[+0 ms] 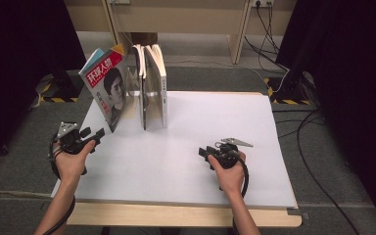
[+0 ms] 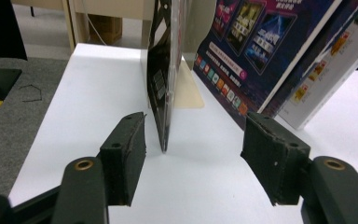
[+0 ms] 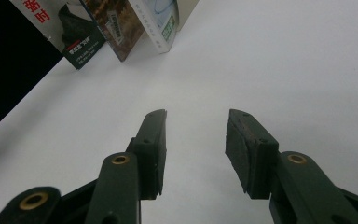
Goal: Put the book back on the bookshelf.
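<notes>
A magazine (image 1: 106,88) with a red header and a portrait leans at the back left of the white table (image 1: 200,122). Two upright books (image 1: 152,93) stand next to it. My left gripper (image 1: 97,134) is open at the magazine's lower front corner. In the left gripper view the thin magazine (image 2: 162,93) stands edge-on just beyond the open left gripper (image 2: 196,130), nearer the left jaw and not touched. A purple-covered book (image 2: 261,46) leans to its right. My right gripper (image 1: 204,152) rests mid-table. In its own view the right gripper (image 3: 196,121) is open over bare table.
The table's left edge drops to grey floor (image 2: 9,121) close beside the left gripper. A beige bookend base (image 2: 189,91) lies between magazine and purple book. Book corners (image 3: 121,32) show far ahead of the right gripper. Cables (image 1: 313,147) trail on the floor at right.
</notes>
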